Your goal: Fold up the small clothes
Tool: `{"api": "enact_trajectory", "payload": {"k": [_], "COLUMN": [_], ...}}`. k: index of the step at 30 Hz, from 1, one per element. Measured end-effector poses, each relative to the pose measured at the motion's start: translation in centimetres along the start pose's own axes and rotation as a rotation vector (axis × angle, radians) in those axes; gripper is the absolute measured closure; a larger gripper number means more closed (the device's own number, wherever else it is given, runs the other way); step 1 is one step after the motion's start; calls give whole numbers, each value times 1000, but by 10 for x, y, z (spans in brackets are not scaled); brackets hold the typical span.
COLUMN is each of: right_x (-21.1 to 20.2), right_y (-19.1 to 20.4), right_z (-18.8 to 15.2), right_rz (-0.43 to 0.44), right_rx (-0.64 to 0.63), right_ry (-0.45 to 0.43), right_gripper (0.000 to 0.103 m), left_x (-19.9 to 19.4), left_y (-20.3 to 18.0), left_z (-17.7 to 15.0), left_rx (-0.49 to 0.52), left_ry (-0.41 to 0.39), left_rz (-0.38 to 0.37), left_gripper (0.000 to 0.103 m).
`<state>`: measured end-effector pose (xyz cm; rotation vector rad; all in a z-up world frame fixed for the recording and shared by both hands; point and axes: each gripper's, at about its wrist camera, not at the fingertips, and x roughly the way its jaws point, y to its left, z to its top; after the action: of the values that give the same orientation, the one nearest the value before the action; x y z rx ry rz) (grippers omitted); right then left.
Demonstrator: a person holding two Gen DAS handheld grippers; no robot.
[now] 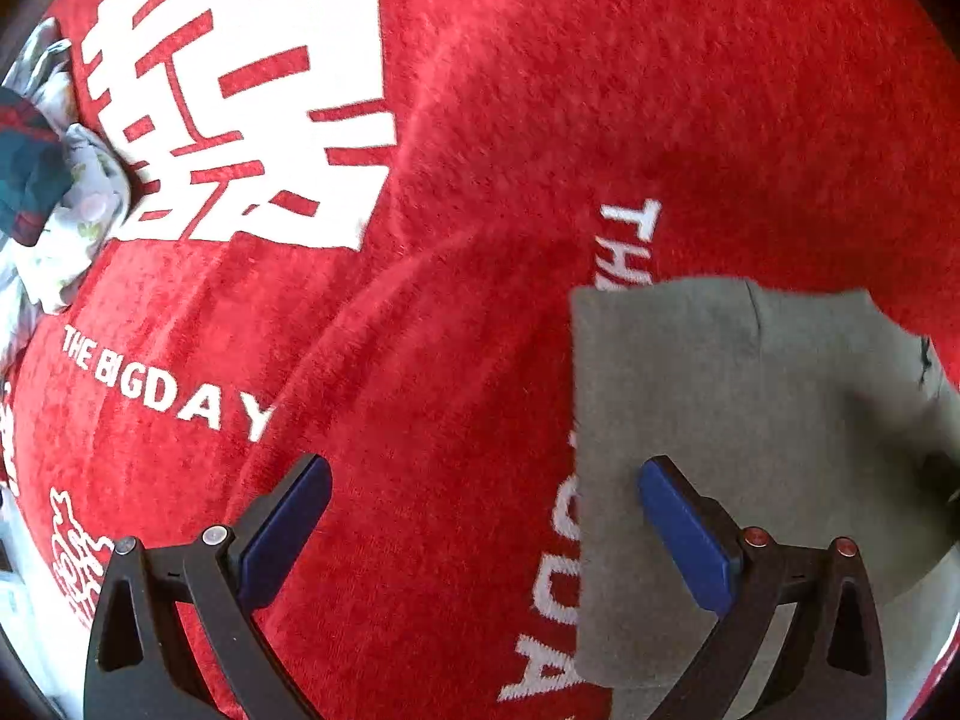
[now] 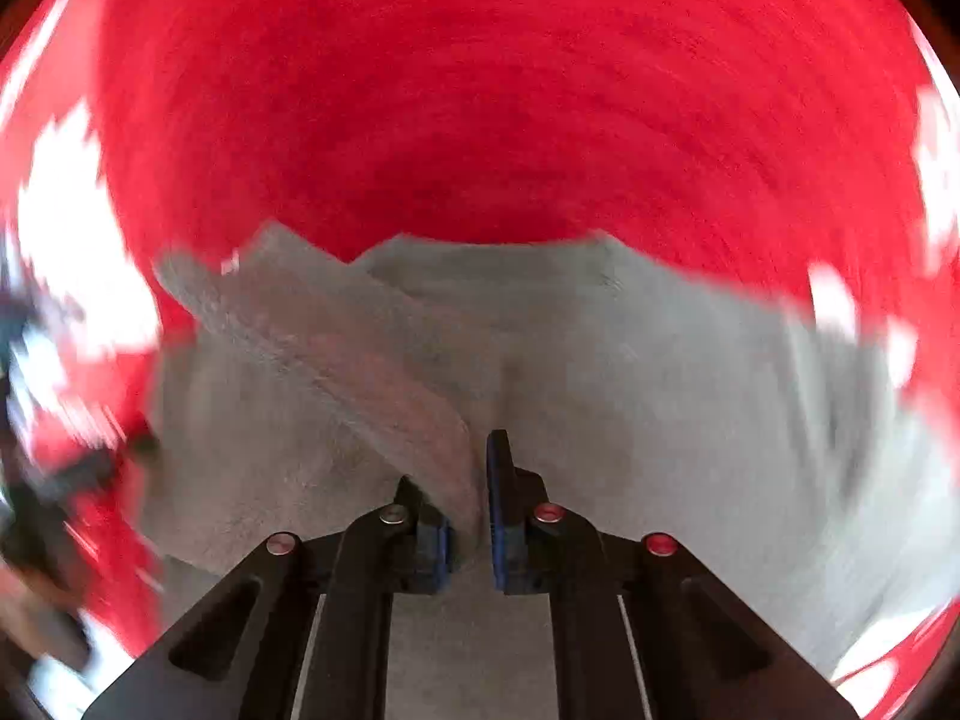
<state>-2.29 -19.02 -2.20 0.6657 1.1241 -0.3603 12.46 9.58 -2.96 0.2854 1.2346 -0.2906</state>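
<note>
My right gripper (image 2: 474,498) was clenched on a raised fold of the grey garment (image 2: 630,372), pads pinching the cloth just at its edge, while my left gripper (image 1: 485,516) hung released, jaws wide, nothing between them. The garment lay flat on the red cloth (image 1: 480,120) with white lettering, its near-left edge under my left gripper's right finger (image 1: 684,540). To fold it well, I judged I needed the left jaws to catch the matching edge beside the right grip, then lift both together and lay the flap over evenly, keeping the pinch shallow so no red cloth came up with it. In the left view the garment's long axis ran toward and away from me, straight edge to the left, a notched corner at the far right. A bundle of other clothes (image 1: 54,180) sat well apart at the left.
</note>
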Motion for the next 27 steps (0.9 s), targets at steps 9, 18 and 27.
{"api": "enact_trajectory", "payload": {"k": [9, 18, 27], "right_x": [-8, -35, -35], "right_y": [-102, -97, -125], "right_z": [-31, -4, -22], "right_rz": [268, 163, -3], "right_rx": [477, 319, 239], "right_ry": [17, -5, 45], "right_gripper": [51, 95, 73], "left_x": [-22, 6, 23], "left_y": [13, 15, 19], "left_z": [-16, -11, -14], "left_rx": [43, -32, -9], "left_ry": [-7, 20, 37], "left_rz": [-20, 72, 159], "left_gripper": [0, 0, 0]}}
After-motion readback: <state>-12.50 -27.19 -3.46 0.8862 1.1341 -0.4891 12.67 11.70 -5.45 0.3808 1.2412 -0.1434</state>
